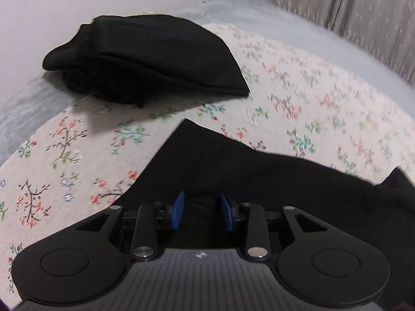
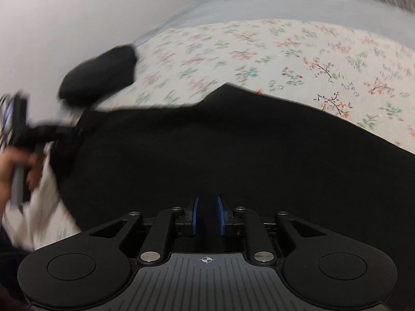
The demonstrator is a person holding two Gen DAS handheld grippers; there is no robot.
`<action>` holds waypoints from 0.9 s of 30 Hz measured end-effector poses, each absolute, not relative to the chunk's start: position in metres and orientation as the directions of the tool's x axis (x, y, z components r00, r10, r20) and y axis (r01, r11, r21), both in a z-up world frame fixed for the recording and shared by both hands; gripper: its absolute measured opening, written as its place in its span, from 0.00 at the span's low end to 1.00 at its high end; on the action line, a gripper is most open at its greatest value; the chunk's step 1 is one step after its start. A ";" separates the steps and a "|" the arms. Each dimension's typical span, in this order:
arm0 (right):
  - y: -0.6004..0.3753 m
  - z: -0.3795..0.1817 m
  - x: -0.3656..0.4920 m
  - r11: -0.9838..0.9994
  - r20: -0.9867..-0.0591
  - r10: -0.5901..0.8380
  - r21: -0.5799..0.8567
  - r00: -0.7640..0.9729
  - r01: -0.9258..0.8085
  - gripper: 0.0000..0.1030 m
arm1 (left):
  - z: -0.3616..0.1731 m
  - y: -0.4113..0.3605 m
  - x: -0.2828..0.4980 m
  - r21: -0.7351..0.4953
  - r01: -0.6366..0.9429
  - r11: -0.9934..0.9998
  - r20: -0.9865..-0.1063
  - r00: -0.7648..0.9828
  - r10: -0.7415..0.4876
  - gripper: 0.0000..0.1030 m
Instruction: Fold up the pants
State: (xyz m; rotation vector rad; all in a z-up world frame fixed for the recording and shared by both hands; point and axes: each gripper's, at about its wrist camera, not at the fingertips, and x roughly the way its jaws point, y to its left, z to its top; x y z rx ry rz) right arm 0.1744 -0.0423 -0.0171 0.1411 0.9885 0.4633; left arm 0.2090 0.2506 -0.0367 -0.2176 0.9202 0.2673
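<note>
Black pants (image 1: pixel 259 181) lie spread on a floral bedspread (image 1: pixel 311 98); they also fill the middle of the right wrist view (image 2: pixel 207 142). My left gripper (image 1: pixel 201 211) hovers over the pants, its blue pads apart with black cloth showing between them. My right gripper (image 2: pixel 206 215) is over the pants too, its pads a narrow gap apart; whether cloth is pinched is unclear. The left gripper shows blurred at the left in the right wrist view (image 2: pixel 52 129), at the pants' edge, held by a hand.
A stack of folded black garments (image 1: pixel 145 59) lies at the far left of the bed, also seen blurred in the right wrist view (image 2: pixel 101 72). A grey sheet (image 1: pixel 272 26) lies beyond, then a white wall (image 1: pixel 77 0) and patterned curtain (image 1: pixel 350 2).
</note>
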 end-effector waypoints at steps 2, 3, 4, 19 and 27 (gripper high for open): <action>-0.046 0.003 0.144 0.877 -0.743 0.472 0.337 0.474 -0.343 0.31 | -0.026 0.263 0.194 -0.091 -0.338 0.937 -0.769 0.621 0.149 0.19; -0.047 0.013 0.131 0.867 -0.727 0.492 0.357 0.479 -0.349 0.38 | -0.019 0.268 0.185 -0.100 -0.344 0.934 -0.752 0.640 0.155 0.19; -0.048 0.022 0.117 0.854 -0.712 0.515 0.377 0.478 -0.359 0.53 | -0.013 0.273 0.175 -0.119 -0.348 0.930 -0.740 0.655 0.151 0.21; 0.059 -0.054 0.117 0.884 -0.820 0.415 0.262 0.393 -0.387 0.10 | -0.049 0.265 0.145 -0.271 -0.202 0.941 -0.821 0.559 -0.117 0.00; 0.043 -0.061 0.087 0.883 -0.839 0.420 0.289 0.347 -0.369 0.00 | -0.049 0.279 0.138 -0.326 -0.224 0.919 -0.818 0.554 -0.155 0.00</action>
